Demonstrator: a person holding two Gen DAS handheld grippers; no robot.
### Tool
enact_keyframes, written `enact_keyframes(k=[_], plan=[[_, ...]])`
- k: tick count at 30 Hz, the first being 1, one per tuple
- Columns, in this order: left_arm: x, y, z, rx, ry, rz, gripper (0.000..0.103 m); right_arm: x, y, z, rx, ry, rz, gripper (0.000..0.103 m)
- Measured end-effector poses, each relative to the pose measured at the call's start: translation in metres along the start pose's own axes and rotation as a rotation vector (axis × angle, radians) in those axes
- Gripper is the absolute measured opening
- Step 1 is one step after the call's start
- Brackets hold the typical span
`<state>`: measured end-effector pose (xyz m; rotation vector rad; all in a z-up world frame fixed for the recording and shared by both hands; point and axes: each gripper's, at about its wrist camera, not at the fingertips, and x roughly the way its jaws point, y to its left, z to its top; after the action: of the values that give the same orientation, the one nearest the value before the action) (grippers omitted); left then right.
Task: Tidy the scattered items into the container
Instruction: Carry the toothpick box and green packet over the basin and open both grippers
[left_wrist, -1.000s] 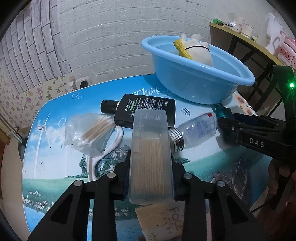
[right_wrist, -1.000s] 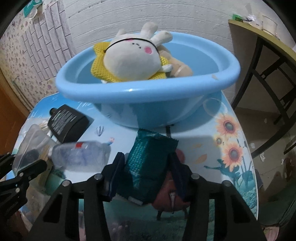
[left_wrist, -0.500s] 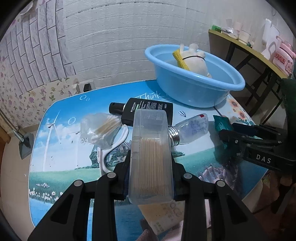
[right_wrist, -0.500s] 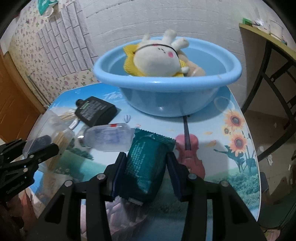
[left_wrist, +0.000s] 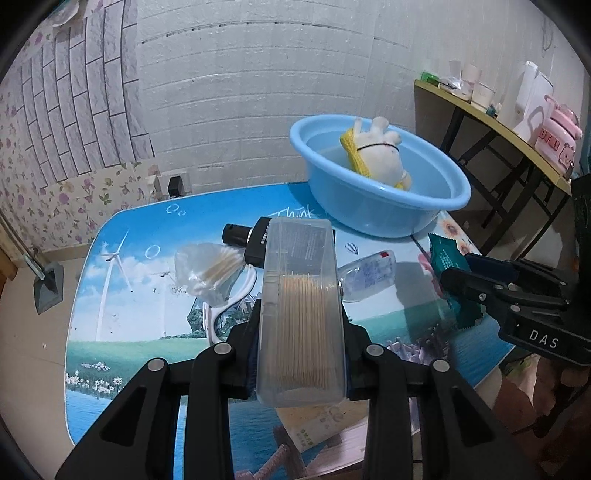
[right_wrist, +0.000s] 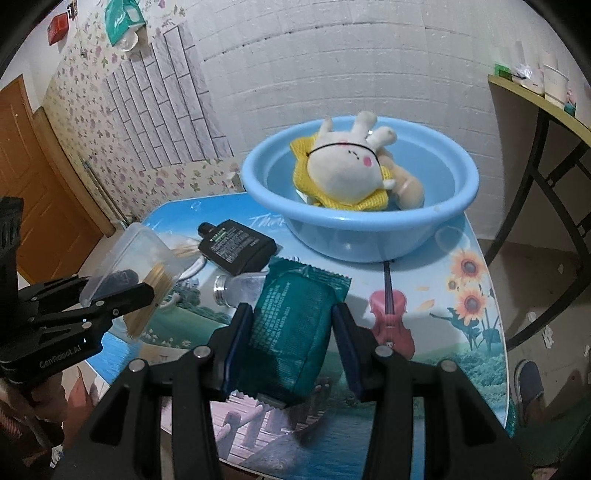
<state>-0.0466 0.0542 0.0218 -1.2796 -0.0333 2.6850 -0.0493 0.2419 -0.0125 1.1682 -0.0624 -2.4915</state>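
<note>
Both loads are lifted: left gripper (left_wrist: 301, 332) clamps the toothpick box (left_wrist: 301, 310), right gripper (right_wrist: 291, 328) clamps the green packet (right_wrist: 291, 325). Next, I judge, carry both to the basin (right_wrist: 436, 216) at upper centre (rabbit (right_wrist: 347, 166) already inside) and release.

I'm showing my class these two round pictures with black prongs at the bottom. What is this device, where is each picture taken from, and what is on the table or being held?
No robot here: a person holds a two-fingered claw in each hand, each with a fisheye camera looking along its fingers. The left view shows the left claw gripping a clear toothpick box. The right view shows the right claw gripping a green packet. On the picture-printed table lie a black bottle, a clear bottle and a bag of cotton swabs. Behind stands a blue basin holding a plush rabbit.
</note>
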Motion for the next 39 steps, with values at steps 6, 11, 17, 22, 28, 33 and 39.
enact_keyframes(k=[6,11,17,22,28,33,39], plan=[[-0.007,-0.001,0.005,-0.001,-0.009,0.000,0.032,-0.003,0.000,0.001,0.001,-0.010,0.010,0.044],[-0.015,-0.004,0.013,0.009,-0.027,-0.010,0.032,-0.009,0.005,0.006,-0.016,-0.029,0.023,0.044],[-0.022,-0.009,0.027,0.013,-0.045,-0.018,0.032,-0.026,0.007,0.019,-0.028,-0.103,0.031,0.044],[-0.021,-0.018,0.036,0.023,-0.041,-0.013,0.032,-0.038,0.005,0.023,-0.025,-0.138,0.049,0.044],[-0.020,-0.034,0.045,0.037,-0.046,-0.013,0.032,-0.041,-0.010,0.027,-0.003,-0.146,0.046,0.044],[-0.014,-0.045,0.059,0.050,-0.045,-0.010,0.032,-0.045,-0.024,0.034,0.012,-0.174,0.041,0.044],[-0.005,-0.061,0.084,0.059,-0.045,-0.021,0.032,-0.043,-0.047,0.057,0.047,-0.190,0.018,0.044]])
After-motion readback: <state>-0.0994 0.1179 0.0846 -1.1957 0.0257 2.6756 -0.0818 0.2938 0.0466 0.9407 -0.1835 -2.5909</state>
